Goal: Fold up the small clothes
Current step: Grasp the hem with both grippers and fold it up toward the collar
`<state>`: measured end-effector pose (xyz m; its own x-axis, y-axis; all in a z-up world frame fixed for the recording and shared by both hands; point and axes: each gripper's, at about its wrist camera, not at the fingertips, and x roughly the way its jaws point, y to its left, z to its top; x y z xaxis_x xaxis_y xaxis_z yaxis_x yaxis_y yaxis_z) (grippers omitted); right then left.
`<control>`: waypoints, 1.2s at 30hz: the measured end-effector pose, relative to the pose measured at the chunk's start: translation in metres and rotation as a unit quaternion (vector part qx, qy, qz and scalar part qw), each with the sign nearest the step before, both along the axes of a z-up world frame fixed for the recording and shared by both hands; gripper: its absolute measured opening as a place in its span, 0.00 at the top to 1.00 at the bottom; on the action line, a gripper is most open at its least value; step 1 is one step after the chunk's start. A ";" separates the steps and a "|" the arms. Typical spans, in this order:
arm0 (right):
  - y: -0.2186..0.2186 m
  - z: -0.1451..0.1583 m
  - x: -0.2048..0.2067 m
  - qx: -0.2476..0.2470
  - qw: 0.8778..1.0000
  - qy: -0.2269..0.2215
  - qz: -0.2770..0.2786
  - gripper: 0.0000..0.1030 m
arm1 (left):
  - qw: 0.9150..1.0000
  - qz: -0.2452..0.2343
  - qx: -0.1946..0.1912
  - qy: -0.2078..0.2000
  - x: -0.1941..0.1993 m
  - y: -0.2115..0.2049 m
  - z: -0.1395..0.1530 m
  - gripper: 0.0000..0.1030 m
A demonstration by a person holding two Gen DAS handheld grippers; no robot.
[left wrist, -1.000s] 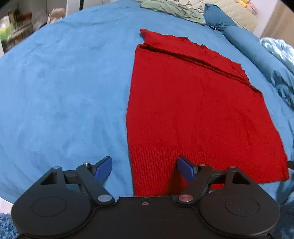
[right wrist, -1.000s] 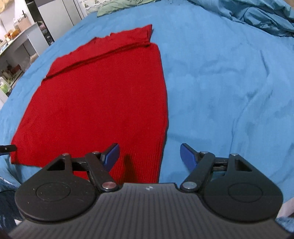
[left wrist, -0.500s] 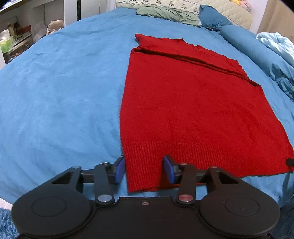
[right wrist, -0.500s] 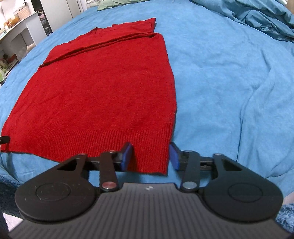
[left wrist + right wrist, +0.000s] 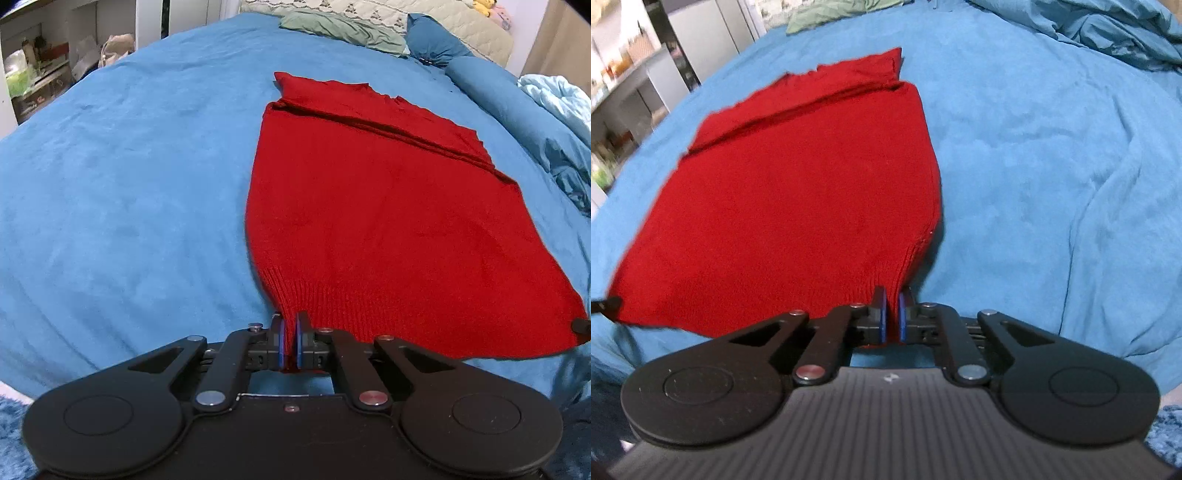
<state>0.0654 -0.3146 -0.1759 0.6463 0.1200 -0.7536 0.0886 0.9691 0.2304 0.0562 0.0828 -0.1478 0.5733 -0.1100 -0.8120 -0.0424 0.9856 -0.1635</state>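
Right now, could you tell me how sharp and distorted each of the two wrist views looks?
Left wrist view: crisp, the red sweater knit ribs readable, fisheye bowing the blue bedspread. Right wrist view: softer, motion-smeared along the sweater's far edges, same barrel distortion, a shadow beside the right claw.

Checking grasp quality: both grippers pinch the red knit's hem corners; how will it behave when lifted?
The knit is probably floppy: it already bunches at each pinch. It will likely sag between the left gripper and right gripper.

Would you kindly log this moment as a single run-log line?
step: hem grasp | left gripper: shut on red sweater near-left hem corner | right gripper: shut on near-right hem corner | surface: blue bedspread
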 end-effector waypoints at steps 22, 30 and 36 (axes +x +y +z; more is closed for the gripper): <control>-0.057 0.154 0.251 0.162 0.974 -0.160 0.017 0.79 | 0.985 0.016 -0.033 -0.171 0.258 -0.007 0.141 0.95; -0.051 0.067 0.412 0.148 0.982 -0.116 -0.034 0.80 | 0.989 0.088 -0.034 -0.111 0.398 0.003 0.047 0.95; -0.049 0.036 0.459 0.117 0.986 -0.114 -0.045 0.80 | 0.990 0.092 -0.026 -0.099 0.435 0.015 0.013 0.95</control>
<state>0.5239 -0.3639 -0.1401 0.8112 0.2081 -0.5465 0.0912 0.8781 0.4698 0.4914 0.0973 -0.1346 0.7354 -0.0281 -0.6770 -0.1825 0.9540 -0.2378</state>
